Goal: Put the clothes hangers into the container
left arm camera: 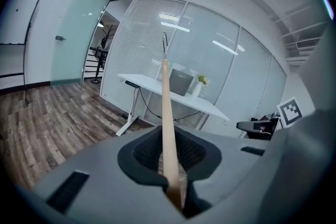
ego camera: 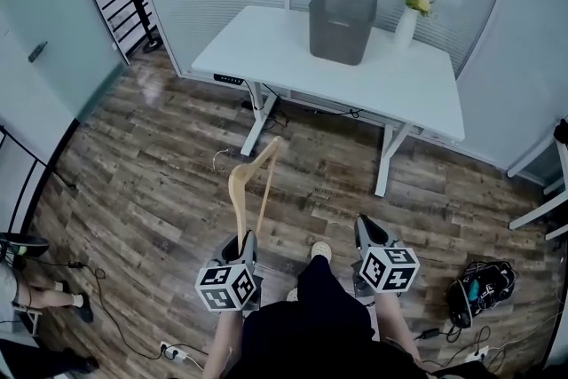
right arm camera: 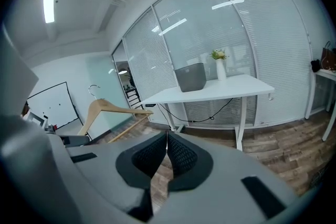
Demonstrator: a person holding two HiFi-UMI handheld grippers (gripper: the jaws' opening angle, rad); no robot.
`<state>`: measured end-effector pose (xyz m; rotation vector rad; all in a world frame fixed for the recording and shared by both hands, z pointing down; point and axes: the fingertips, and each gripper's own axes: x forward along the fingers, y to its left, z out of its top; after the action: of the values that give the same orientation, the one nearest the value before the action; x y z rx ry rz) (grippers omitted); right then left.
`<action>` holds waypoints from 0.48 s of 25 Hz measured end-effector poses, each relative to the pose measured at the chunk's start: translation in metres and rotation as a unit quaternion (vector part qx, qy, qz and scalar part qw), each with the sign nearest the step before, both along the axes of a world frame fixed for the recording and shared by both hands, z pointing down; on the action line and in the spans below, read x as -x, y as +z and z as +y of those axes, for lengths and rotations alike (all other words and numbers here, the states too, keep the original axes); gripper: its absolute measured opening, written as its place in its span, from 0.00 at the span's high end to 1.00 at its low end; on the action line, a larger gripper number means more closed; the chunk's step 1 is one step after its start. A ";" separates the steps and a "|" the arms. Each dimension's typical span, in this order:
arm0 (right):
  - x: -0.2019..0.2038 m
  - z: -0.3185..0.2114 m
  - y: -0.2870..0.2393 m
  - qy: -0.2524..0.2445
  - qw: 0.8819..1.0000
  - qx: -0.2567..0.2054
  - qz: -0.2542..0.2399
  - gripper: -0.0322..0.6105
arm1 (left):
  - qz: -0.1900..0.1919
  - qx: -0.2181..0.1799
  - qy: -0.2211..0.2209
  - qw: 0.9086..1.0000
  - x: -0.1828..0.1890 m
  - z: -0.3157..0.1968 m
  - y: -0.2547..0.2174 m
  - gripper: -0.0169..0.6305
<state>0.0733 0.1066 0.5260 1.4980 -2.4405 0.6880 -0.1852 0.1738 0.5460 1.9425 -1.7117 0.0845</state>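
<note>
A wooden clothes hanger (ego camera: 251,187) with a metal hook sticks up and forward from my left gripper (ego camera: 245,239), which is shut on its lower end. In the left gripper view the hanger (left arm camera: 166,113) shows edge-on between the pads. My right gripper (ego camera: 367,231) is level with the left one, shut with nothing in it; its tips (right arm camera: 167,136) meet. The grey container (ego camera: 342,22) stands on the white table (ego camera: 257,49) across the wooden floor, well ahead of both grippers. The same container (right arm camera: 190,77) and the hanger (right arm camera: 107,109) also show in the right gripper view.
A white vase with flowers (ego camera: 407,20) stands beside the container. A black bag (ego camera: 480,289) and cables lie on the floor at the right, a power strip (ego camera: 174,352) at the lower left. Another person's feet (ego camera: 27,246) are at the left edge. Glass walls enclose the room.
</note>
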 end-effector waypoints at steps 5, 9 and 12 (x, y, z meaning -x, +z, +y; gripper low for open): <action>-0.005 -0.034 -0.004 -0.001 1.000 -0.001 0.002 0.91 | -0.001 -0.003 -0.002 1.000 -0.004 -0.035 -0.003 0.89; -0.008 -0.063 -0.007 -0.004 1.000 -0.001 0.003 0.91 | -0.001 -0.004 -0.003 1.000 -0.009 -0.064 -0.006 0.89; -0.006 -0.083 -0.010 -0.010 1.000 -0.003 0.004 0.91 | -0.002 -0.002 -0.002 1.000 -0.011 -0.085 -0.007 0.89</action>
<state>0.0794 0.0234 0.5163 1.4750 -2.4501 0.6695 -0.1746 0.0889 0.5390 1.9424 -1.7187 0.0840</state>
